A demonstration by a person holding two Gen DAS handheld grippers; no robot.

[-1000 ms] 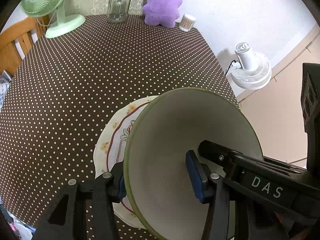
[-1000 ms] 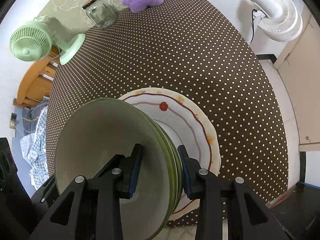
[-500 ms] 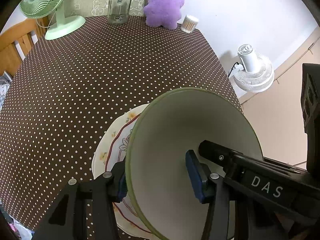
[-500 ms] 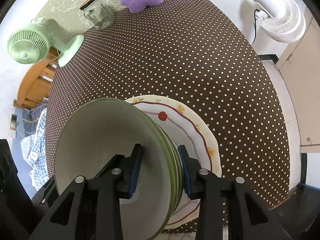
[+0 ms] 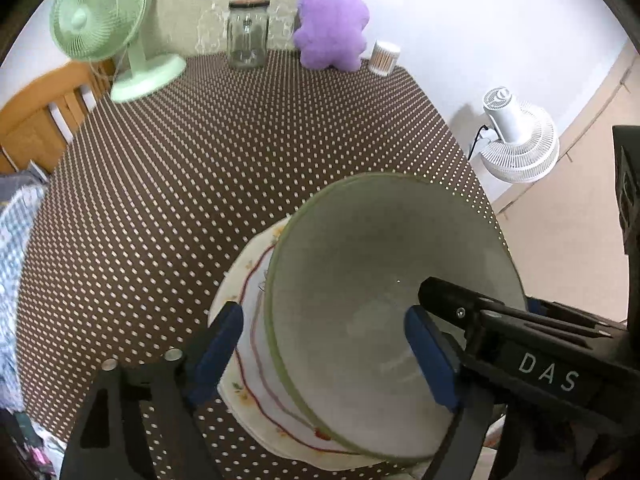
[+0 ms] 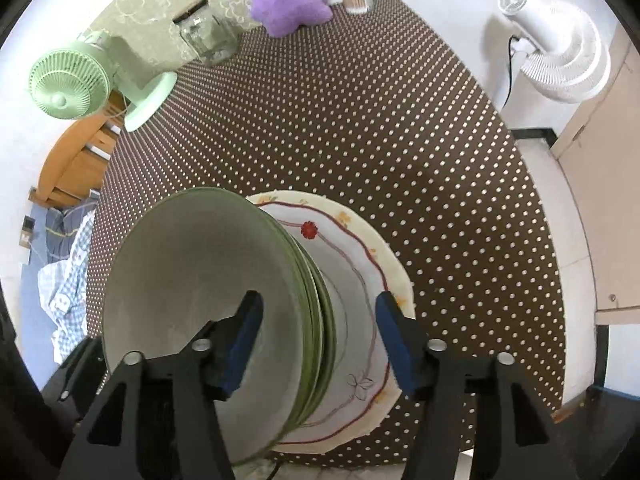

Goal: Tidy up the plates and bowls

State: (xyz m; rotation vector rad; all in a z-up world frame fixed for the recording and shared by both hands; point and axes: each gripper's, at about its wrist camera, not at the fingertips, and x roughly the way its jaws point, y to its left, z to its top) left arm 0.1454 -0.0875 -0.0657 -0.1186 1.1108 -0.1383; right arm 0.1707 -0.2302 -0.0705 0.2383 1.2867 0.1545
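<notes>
The release step is being carried out. A stack of green-rimmed bowls (image 6: pixel 208 300) is being set down on the floral plate (image 6: pixel 360 264), which is lying on the polka-dot surface (image 6: pixel 360 120) at about 6 o'clock of the cloth, close to the near edge.

In the left wrist view, the jaws of the left gripper (image 5: pixel 328 352) are being opened: the two blue pads are standing clear on either side of the bowl wall, with the near rim between them but not pressed. In the right wrist view, the jaws of the right gripper (image 6: pixel 320 340) are likewise being opened; the stacked green rims are lying between the pads with visible gaps on both sides. Nothing is being gripped by either.

The bowls are appearing tilted in both views; whether this is true lean or lens distortion cannot be told. The stack is judged to be resting on the plate's centre, though the contact itself is hidden by the bowl walls.

Judgement on the next move: both grippers are to be withdrawn upward and outward along their own lines, so that no pad is dragged against a rim and the stack is not tipped. No further plates or bowls are being seen elsewhere on the surface, so the sorting is judged to be nearly finished.
</notes>
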